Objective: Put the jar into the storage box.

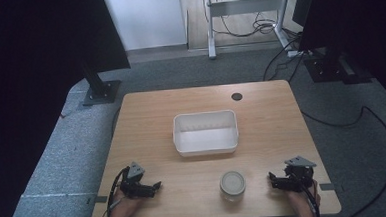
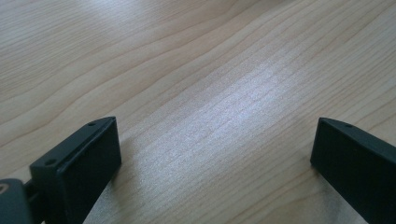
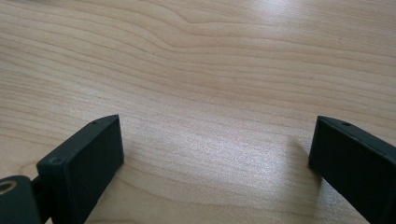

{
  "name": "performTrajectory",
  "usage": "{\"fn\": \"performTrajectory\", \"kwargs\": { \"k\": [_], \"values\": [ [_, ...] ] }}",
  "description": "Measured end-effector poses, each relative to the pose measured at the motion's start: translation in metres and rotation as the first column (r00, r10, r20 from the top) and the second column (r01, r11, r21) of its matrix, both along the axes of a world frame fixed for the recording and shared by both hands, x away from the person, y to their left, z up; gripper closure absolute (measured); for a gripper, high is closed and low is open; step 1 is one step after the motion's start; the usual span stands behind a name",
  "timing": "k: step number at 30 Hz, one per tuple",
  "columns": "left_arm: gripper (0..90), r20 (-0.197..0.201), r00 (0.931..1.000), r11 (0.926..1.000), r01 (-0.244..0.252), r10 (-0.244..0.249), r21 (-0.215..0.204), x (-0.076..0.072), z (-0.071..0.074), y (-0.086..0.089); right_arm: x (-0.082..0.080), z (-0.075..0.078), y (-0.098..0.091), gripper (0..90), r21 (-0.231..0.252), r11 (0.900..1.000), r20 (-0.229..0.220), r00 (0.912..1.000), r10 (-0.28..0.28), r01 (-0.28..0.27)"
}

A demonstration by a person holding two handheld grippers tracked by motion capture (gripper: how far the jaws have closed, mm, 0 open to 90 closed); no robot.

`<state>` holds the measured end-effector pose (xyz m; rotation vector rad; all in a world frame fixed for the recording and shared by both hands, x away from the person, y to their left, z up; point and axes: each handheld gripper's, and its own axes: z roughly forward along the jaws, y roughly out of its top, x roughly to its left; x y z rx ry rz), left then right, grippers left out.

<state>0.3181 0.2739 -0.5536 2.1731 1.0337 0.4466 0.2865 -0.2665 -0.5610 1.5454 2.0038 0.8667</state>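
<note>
Nothing is started: your left gripper (image 1: 155, 186) and right gripper (image 1: 274, 178) gape empty beside the jar (image 1: 232, 184); grab it next, maybe.

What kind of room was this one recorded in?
Probably a lab or office set up for recording: a small wooden table on grey carpet, loose cables across the floor, dark stands at both sides, and a metal desk frame behind.
</note>
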Motion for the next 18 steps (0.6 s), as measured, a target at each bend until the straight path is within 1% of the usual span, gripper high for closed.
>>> {"fn": "performTrajectory", "kwargs": {
  "k": [9, 18],
  "values": [
    [1.2, 0.000, 1.0000, 1.0000, 0.004, -0.004, 0.000, -0.0001, 0.0001, 0.0003, -0.0007, 0.0000, 0.0001, 2.6, 0.000, 1.0000, 0.000, 1.0000, -0.001, 0.001],
    [2.5, 0.004, 0.9998, 0.9998, 0.020, -0.020, -0.003, -0.0020, 0.0002, 0.0020, -0.0012, 0.0000, 0.0002, 2.7, 0.001, 1.0000, -0.001, 1.0000, -0.002, 0.002]
  ]
}}
